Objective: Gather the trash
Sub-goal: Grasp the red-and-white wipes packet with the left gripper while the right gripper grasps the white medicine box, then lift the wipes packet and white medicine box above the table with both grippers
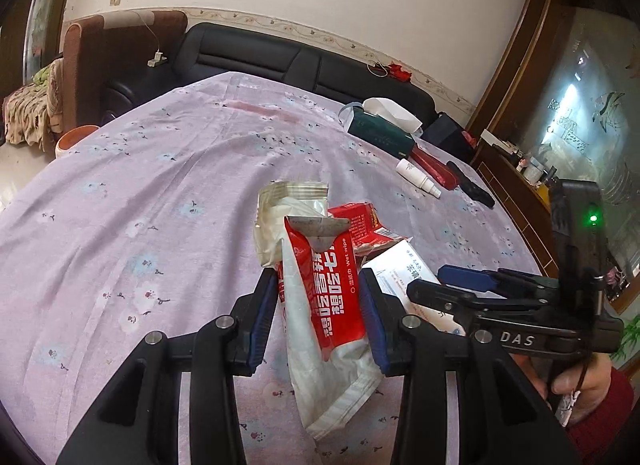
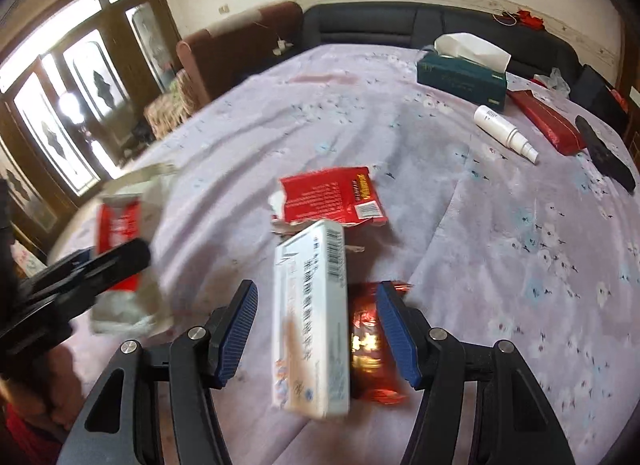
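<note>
At lower centre, the left gripper [image 1: 320, 317] is clamping the limp, light wet-wipe packet [image 1: 328, 305] mid-body, while the right gripper [image 2: 316, 329], jaws apart, is flanking the stiff white carton [image 2: 312, 321], best pinched across its flat faces.

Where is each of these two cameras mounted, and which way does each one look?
Left wrist: sits on the left gripper, looking along its fingers at the wet wipe packet between them; the right gripper and a hand show.
Right wrist: sits on the right gripper, facing a white box and red wrapper; the left gripper shows, blurred.
Shared: torn red packet, tissue box, spray bottle.
</note>
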`<state>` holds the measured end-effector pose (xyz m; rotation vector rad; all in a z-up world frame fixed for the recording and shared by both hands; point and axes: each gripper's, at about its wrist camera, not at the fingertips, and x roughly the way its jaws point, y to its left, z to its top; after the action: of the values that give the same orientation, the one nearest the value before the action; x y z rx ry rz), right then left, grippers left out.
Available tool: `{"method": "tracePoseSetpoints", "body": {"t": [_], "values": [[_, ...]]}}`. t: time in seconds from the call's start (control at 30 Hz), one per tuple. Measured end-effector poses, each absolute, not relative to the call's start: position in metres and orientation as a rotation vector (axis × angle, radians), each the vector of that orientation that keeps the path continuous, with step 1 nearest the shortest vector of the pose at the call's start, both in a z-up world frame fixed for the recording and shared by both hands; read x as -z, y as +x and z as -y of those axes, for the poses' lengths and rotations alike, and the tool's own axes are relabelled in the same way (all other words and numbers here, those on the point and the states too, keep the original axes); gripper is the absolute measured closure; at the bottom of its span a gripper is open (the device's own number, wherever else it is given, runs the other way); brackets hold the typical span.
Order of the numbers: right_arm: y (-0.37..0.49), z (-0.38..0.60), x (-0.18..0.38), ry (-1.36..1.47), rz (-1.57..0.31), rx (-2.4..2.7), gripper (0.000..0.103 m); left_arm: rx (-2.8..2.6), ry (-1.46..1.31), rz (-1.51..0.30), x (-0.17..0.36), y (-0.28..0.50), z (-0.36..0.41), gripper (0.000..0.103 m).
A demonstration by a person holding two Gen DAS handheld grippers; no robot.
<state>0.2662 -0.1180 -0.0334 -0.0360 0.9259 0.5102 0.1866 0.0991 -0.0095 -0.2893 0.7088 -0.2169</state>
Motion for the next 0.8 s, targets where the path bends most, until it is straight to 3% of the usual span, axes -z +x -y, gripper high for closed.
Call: {"method": "tracePoseSetpoints", "body": {"t": [0.07,0.13,0.2,0.3,0.4,0.8], "values": [[0.26,0.116,0.033,-0.047,-0.909,-0.527,0.037,0.22,-0.285,-0.706,0.01,0.185,-0.1,0.063],[0.254,0.11,0.033,-0.076,-0.902,-0.547,0.048,0.22,-0.286,-0.706,0.011,0.184,-0.101,0.063],[0.248,0.102,0.033,-0.121,-0.89,-0.544,0.05,0.221,-0.29,-0.702,0.011,0.184,-0.102,0.063],[0.242,0.097,0.036,-0.105,-0.936,-0.612,0.076,0.217,-0.289,-0.692,0.009,0.182,-0.102,0.063],[0.233,0.091,0.041,-0.137,-0.943,-0.595,0.087,0.213,-0.286,-0.686,0.007,0.177,-0.102,0.063],[0.151,0.177,0.0,0.144,-0.764,-0.456,0.088,0.296,-0.221,-0.64,-0.006,0.142,-0.062,0.063]]}}
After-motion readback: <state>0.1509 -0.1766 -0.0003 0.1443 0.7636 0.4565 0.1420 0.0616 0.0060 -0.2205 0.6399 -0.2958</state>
